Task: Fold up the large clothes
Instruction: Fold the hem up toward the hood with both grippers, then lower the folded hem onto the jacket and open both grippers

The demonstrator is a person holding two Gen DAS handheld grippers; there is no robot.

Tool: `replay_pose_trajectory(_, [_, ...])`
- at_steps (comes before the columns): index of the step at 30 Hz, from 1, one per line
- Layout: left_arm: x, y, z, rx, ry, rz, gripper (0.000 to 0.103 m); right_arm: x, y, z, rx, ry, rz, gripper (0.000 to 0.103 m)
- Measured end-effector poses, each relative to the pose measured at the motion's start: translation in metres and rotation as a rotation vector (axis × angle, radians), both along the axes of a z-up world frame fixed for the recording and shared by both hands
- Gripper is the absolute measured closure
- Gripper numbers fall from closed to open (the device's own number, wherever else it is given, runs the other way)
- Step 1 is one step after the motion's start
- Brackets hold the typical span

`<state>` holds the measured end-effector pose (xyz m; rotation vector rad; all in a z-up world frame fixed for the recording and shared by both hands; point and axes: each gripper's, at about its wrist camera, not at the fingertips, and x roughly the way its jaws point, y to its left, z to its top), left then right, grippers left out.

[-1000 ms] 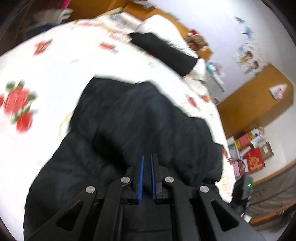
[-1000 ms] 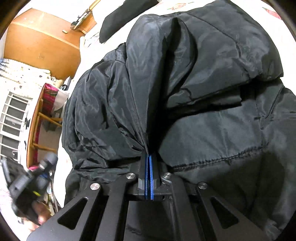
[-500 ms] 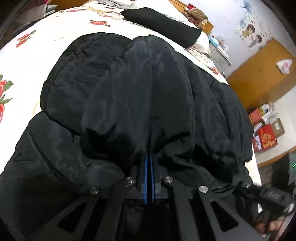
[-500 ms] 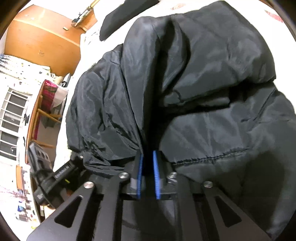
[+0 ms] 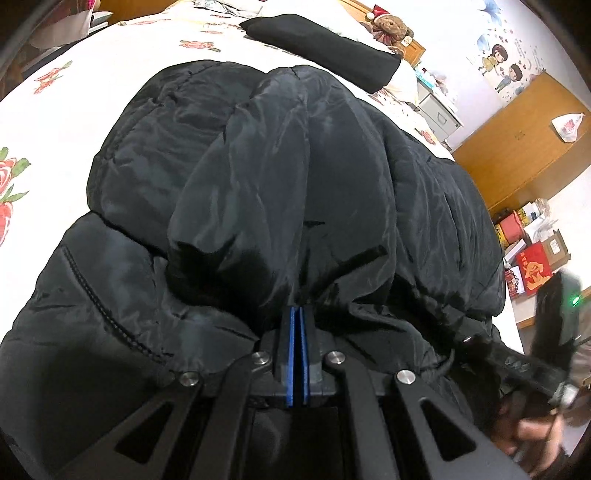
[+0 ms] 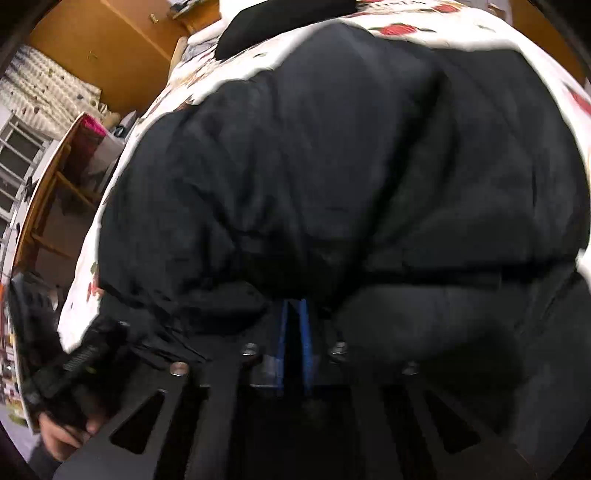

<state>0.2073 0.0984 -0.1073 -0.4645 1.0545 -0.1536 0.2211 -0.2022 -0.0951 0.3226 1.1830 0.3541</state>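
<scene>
On bed (image 5: pixel 92 74) | black jacket (image 5: pixel 295 166) bunched | left gripper (image 5: pixel 298 314) clenched on jacket fabric | right gripper (image 6: pixel 293 310) jaws slightly apart, just closing, blurred, nothing seen between.

Left gripper (image 5: pixel 297 314): black angular frame, silver screws, blue-padded fingers (image 5: pixel 291 343); right gripper (image 6: pixel 294 310) alike.

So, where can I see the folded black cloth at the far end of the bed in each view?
Left wrist: black cloth at top centre, beyond the jacket, lying across a white pillow.
Right wrist: black cloth at the top edge, left of centre, partly cut off.
Shared landmark: the black jacket filling the middle.
</scene>
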Motion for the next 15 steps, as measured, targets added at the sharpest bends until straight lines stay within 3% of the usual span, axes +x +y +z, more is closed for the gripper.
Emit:
replay_pose_trajectory(4, [-0.010, -0.002, 0.006, 0.045, 0.003, -0.010, 0.097, -0.001, -0.004, 0.006, 0.012, 0.011, -0.005, 0.103])
replay_pose_trajectory(8, [-0.023, -0.003, 0.030, 0.072, 0.000, -0.018, 0.097, -0.012, -0.001, 0.047, 0.000, -0.079, 0.040, 0.098])
replay_pose_trajectory(11, [-0.020, -0.005, 0.064, 0.083, -0.098, -0.030, 0.097, -0.009, -0.004, 0.085, 0.004, -0.211, 0.027, 0.092])
replay_pose_trajectory(15, [0.024, -0.008, 0.101, 0.115, -0.222, -0.013, 0.089, 0.020, -0.007, 0.105, -0.016, -0.289, -0.014, 0.088])
